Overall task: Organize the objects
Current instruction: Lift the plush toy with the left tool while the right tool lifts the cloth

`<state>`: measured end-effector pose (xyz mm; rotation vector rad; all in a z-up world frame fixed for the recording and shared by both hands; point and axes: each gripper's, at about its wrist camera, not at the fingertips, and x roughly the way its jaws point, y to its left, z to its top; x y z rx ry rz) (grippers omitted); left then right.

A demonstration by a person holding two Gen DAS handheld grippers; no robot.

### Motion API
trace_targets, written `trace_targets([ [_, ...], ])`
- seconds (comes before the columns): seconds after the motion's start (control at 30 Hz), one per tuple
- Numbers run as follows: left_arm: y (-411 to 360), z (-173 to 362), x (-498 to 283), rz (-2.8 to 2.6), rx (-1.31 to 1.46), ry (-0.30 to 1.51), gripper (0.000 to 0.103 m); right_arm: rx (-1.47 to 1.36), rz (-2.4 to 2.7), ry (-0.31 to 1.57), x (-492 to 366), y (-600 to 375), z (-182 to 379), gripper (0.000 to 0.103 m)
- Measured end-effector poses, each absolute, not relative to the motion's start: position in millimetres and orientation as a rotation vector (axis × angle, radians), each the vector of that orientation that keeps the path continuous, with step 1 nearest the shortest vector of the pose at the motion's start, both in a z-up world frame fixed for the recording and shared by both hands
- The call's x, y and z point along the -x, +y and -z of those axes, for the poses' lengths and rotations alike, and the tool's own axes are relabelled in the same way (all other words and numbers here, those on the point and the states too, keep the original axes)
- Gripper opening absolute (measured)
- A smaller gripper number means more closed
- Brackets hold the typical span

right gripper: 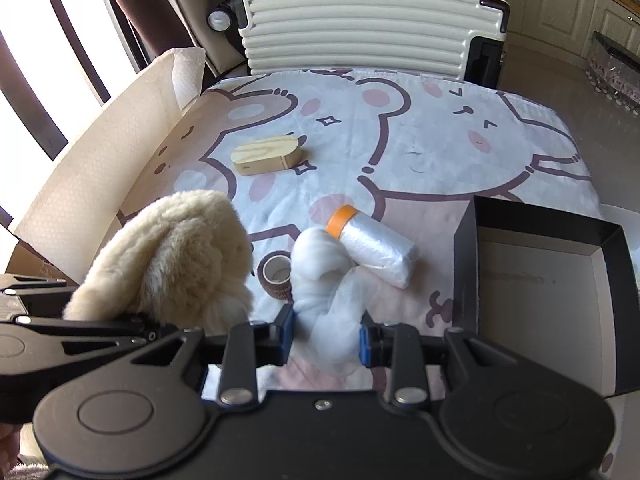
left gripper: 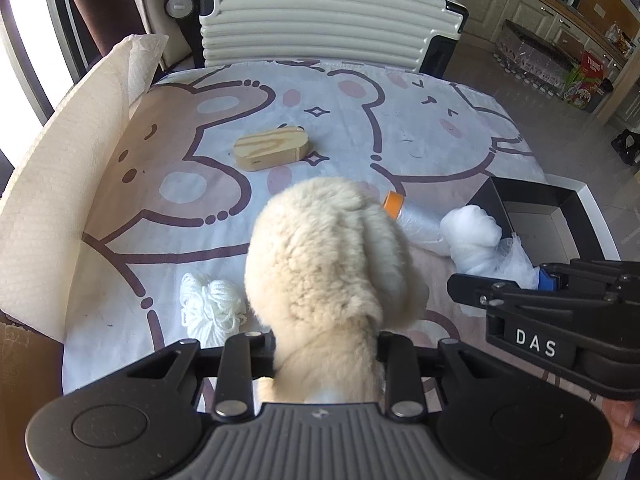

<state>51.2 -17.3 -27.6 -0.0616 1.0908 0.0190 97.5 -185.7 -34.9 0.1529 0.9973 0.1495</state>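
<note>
Left wrist view: plush (left gripper: 324,264) clamped in left gripper (left gripper: 326,350); box (right gripper: 536,220) holds nothing visible.
Right gripper (right gripper: 326,332) straddles white cloth (right gripper: 320,276), grip uncertain. Roll (right gripper: 372,248), tape (right gripper: 276,272), wood block (right gripper: 266,155), yarn (left gripper: 210,304) lie loose on the blanket (right gripper: 420,136); sorting looks barely begun.

On the cartoon-print cloth (right gripper: 440,128):
- one cream plush toy (left gripper: 328,264)
- one oval wooden box (left gripper: 272,148)
- one skein of white yarn (left gripper: 212,304)
- one white gauze bundle (right gripper: 320,280)
- one clear plastic-film roll with orange core (right gripper: 372,248)
- one brown tape roll (right gripper: 276,272)
- one open black box (right gripper: 560,280)

Beyond: one ribbed cream suitcase (right gripper: 360,28).
</note>
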Motion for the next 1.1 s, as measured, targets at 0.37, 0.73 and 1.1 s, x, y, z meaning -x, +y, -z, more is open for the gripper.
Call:
trace_targets([
  [0.37, -26.2, 46.5, -49.9, 0.022, 0.007, 1.168, 0.031, -0.146, -0.148, 0.987, -93.8, -184.2, 27.0, 0.032],
  [0.73, -12.2, 80.7, -58.9, 0.030, 0.076, 1.300, 0.083, -0.157, -0.161, 1.026, -103.1, -185.5, 44.1, 0.032],
  [1.1, -12.8, 106.1, -74.8, 0.005, 0.069, 1.368, 0.056, -0.185, -0.172, 1.028, -107.8, -192.1, 50.6, 0.032],
])
